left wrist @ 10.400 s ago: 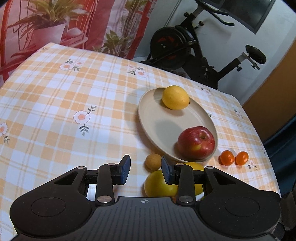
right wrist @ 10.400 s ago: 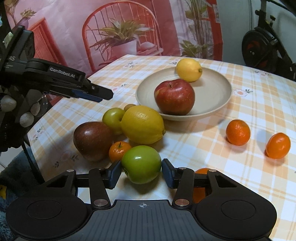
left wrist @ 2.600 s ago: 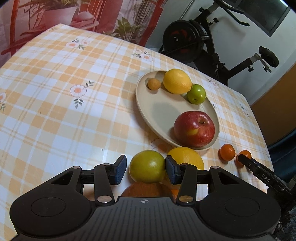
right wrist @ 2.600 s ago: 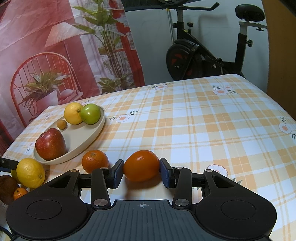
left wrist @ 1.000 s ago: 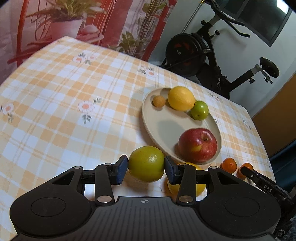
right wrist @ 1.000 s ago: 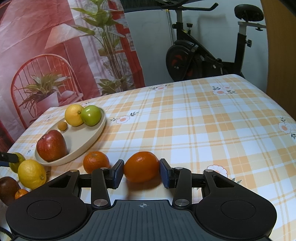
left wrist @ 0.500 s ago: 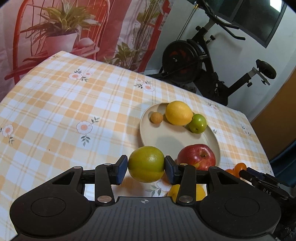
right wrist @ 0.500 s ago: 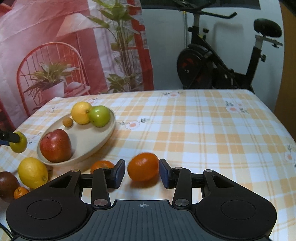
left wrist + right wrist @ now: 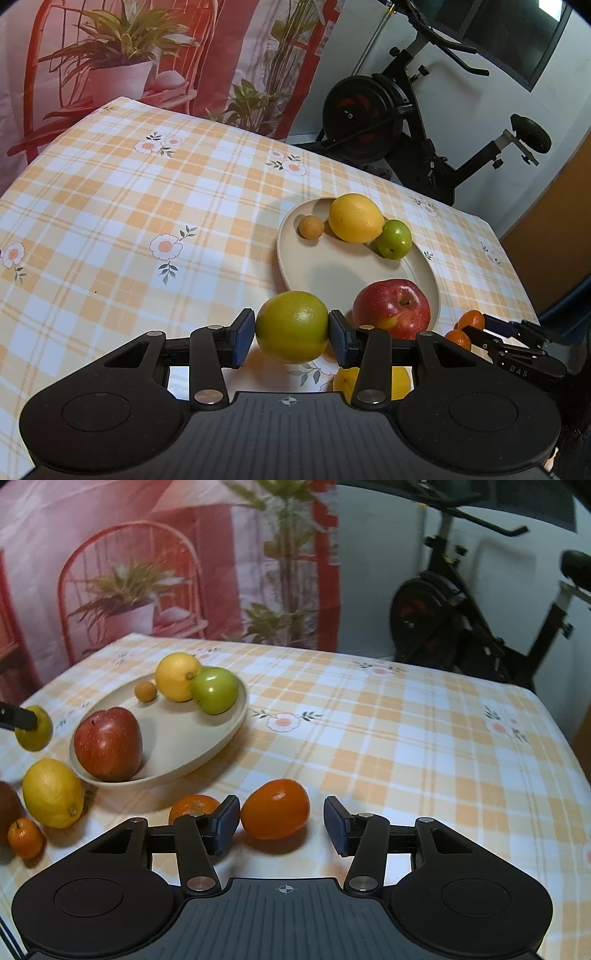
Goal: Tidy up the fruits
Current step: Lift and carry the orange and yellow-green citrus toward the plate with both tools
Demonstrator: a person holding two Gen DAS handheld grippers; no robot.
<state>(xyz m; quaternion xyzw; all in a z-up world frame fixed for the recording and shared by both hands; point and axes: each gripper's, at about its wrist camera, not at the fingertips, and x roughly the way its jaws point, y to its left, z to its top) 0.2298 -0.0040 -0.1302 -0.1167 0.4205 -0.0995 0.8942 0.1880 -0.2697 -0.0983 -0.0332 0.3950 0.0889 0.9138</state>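
While the left gripper (image 9: 291, 332) clamps a green-yellow fruit (image 9: 291, 326) at lower centre below the plate (image 9: 295, 258), the right gripper (image 9: 280, 823), jaws just opened, stands apart around an orange (image 9: 275, 808) at lower centre.

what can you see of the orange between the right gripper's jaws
The orange is a small, slightly egg-shaped fruit with glossy deep-orange peel and a dimple facing the camera. It rests on the checked tablecloth, casting a shadow beneath. It lies between the right gripper jaws, which have just been opening: close to the left pad, clear of the right one, so it is not gripped. A second orange lies just to its left, near the plate.
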